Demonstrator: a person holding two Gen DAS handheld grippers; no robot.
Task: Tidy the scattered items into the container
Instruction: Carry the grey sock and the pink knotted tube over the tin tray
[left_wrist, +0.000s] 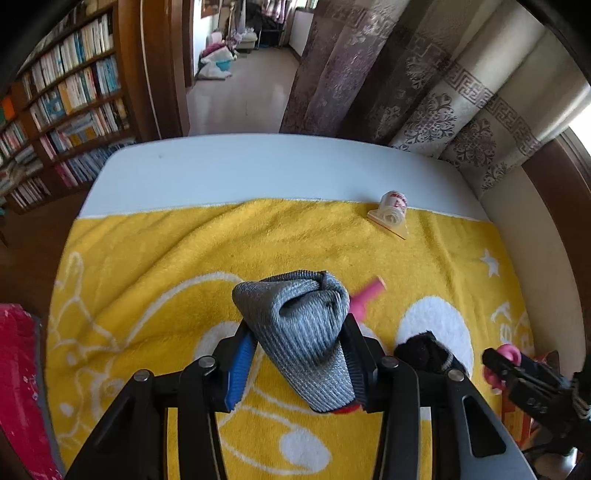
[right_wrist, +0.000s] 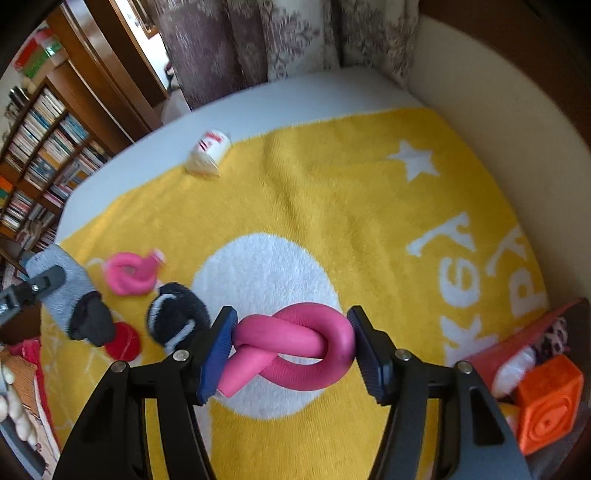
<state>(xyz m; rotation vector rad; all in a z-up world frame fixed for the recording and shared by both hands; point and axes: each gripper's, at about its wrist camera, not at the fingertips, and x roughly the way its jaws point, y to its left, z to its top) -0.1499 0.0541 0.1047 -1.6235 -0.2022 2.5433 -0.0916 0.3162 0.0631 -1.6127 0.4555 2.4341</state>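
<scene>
scattered items are half gathered: the left gripper (left_wrist: 295, 369) has its jaws clamped on a grey knitted sock (left_wrist: 299, 332), lifted off the yellow towel (left_wrist: 184, 258), while the right gripper (right_wrist: 291, 347) has its jaws pressed on either side of a knotted pink foam tube (right_wrist: 295, 343), also carried clear of the cloth; both tools tilt steeply down, which looks like a carry posture rather than a reach. the container (right_wrist: 517, 339), a reddish bin at the right edge of the right wrist view, already holds an orange cube (right_wrist: 550, 413) and some patterned fabric, so i judge both loads are bound there. left lying on the towel are a second pink foam knot (right_wrist: 129, 275), a dark sock bundle (right_wrist: 177, 317) with white stripes, a red disc (right_wrist: 123, 341) and, near the far edge, a small white roll with red print (left_wrist: 393, 210). the towel covers most of a pale bench (left_wrist: 258, 166) and rucks into folds toward the left. behind stand heavy patterned curtains (left_wrist: 406, 92), a wooden bookcase (left_wrist: 74, 103) crammed with books, and a doorway to a sunlit room. something red and fabric-like (left_wrist: 18, 387) lies at the near left
</scene>
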